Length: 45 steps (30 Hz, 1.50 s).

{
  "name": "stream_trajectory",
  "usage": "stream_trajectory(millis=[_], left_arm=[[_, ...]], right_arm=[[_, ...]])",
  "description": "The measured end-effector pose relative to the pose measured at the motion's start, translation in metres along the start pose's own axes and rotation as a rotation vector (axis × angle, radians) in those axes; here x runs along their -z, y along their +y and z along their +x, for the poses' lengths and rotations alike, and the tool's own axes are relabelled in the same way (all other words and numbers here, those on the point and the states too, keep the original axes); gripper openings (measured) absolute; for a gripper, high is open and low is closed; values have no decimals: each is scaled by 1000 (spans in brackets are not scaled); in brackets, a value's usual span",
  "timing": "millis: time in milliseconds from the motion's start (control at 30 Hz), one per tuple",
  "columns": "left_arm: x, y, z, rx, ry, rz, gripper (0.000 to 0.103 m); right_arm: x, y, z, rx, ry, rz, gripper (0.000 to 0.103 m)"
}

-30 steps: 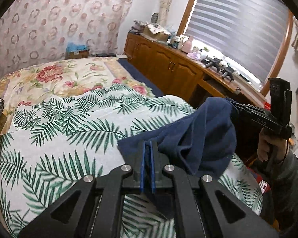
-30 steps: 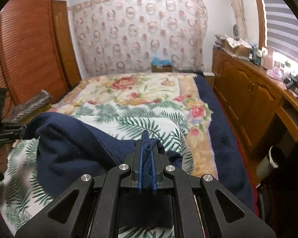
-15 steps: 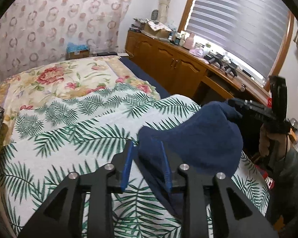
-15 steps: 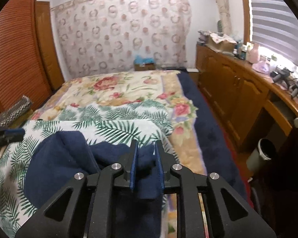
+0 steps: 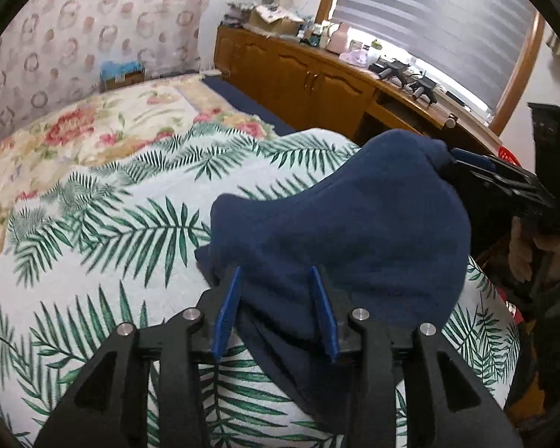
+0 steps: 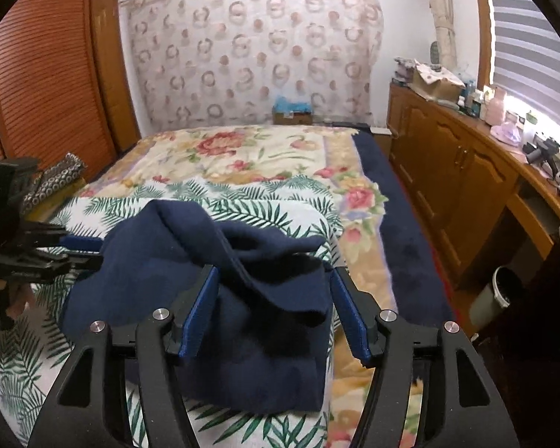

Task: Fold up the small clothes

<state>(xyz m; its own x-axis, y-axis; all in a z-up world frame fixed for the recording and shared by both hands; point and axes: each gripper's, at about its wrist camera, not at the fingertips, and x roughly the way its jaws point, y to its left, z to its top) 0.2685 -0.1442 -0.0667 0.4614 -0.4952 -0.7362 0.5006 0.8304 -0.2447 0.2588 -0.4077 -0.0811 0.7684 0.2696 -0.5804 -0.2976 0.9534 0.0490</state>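
The left gripper has its 2 jaws spread around the near corner of the navy garment, gripping nothing. The garment lies bunched on the palm-print sheet. The right gripper also stands spread, astride the other end. Risk, as I judge it: the loose mound may slump or unfold unpinned. The wooden cabinet and bin stand right, well clear

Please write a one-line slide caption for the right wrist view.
Open right tongs straddle a crumpled navy fleece garment lying on a palm-leaf print bedspread.
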Motion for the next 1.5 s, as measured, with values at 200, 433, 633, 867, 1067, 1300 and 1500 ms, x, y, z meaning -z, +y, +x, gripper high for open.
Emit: stream_trajectory(millis=[200, 433, 633, 867, 1067, 1300, 1500], left_arm=[[3, 5, 10, -33, 23, -14, 44], [7, 13, 15, -36, 37, -22, 48], [9, 19, 14, -26, 32, -28, 49], [6, 22, 16, 0, 42, -57, 49], [-1, 26, 19, 45, 46, -121, 49], [0, 30, 20, 95, 20, -151, 31], [-3, 22, -4, 133, -64, -131, 7]], right_arm=[[1, 1, 24, 1, 46, -2, 71], [1, -22, 87, 26, 186, 66, 71], [8, -33, 94, -17, 202, 84, 71], [8, -32, 90, -49, 199, 103, 67], [8, -19, 85, -75, 178, 62, 44], [8, -28, 85, -194, 180, 107, 19], [-1, -14, 51, -203, 65, 84, 14]])
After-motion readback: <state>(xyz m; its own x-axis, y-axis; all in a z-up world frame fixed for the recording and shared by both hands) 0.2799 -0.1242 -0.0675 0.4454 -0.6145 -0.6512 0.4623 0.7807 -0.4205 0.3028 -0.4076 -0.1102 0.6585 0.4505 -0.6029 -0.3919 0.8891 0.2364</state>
